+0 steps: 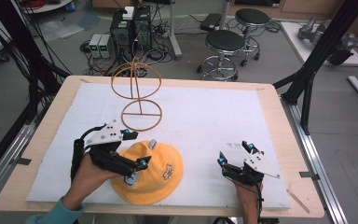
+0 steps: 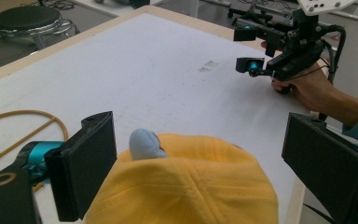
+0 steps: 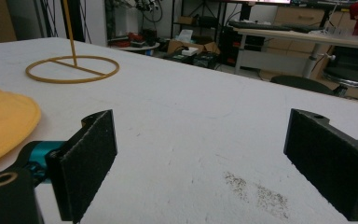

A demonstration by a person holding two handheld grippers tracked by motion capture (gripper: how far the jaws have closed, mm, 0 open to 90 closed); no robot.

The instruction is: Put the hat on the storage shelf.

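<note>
Yellow hat with small, unreadable dark emblem on brim.

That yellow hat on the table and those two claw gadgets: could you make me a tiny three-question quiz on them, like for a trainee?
1. True or false: the left gripper is shut on the yellow hat.
2. Which stands behind the hat on the white mat? A) a wire hat stand B) a blue bucket C) a stack of plates
3. Fill in: the right gripper hovers over bare mat with its jaws ____.

Key
1. False: its jaws stand wide apart either side of the hat's crown.
2. A.
3. Open, with nothing between them.
</note>
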